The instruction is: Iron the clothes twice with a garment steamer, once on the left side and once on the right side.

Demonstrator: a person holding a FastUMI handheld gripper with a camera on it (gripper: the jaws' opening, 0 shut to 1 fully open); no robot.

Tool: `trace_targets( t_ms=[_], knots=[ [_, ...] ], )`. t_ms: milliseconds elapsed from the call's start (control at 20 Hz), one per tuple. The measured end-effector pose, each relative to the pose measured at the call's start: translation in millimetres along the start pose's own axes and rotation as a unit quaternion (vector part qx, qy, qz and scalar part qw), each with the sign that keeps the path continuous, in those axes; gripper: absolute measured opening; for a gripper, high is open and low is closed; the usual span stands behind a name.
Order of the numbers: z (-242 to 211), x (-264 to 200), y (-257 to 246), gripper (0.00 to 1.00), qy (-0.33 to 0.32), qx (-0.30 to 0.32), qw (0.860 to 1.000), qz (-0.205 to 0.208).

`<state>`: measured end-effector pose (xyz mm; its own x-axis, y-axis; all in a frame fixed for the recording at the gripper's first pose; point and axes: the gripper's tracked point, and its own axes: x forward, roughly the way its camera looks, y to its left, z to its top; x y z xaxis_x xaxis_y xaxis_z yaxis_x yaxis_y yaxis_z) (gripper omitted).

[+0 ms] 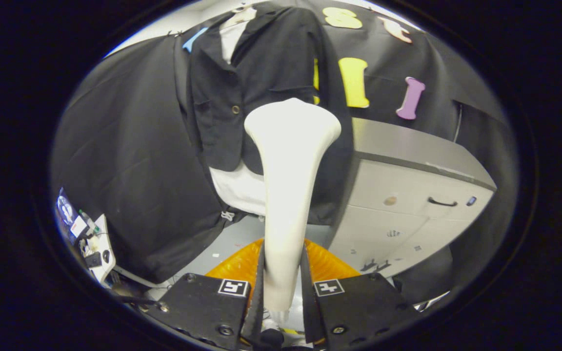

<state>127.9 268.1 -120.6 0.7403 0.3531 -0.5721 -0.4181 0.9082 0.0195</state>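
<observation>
Black cloth lines the booth, with a grey cabinet [408,190] standing to the right and a pale floor [242,239] below. A black jacket [256,73] over a white shirt [239,187] hangs against the cloth, just left of the cabinet. The gripper [282,287] has both fingers clamped on the handle of the white garment steamer [288,195], which stands upright between them, its long axis vertical and its wide head up against the jacket front
</observation>
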Motion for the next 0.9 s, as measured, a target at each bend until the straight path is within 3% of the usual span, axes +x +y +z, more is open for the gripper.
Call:
trace_targets(
  t_ms=[450, 900],
  knots=[
    [-85, -118, -154, 0.36, -0.024, 0.055, 0.995, -0.074],
    [-159, -199, -245, 0.36, -0.039, 0.141, 0.981, -0.125]
  ],
)
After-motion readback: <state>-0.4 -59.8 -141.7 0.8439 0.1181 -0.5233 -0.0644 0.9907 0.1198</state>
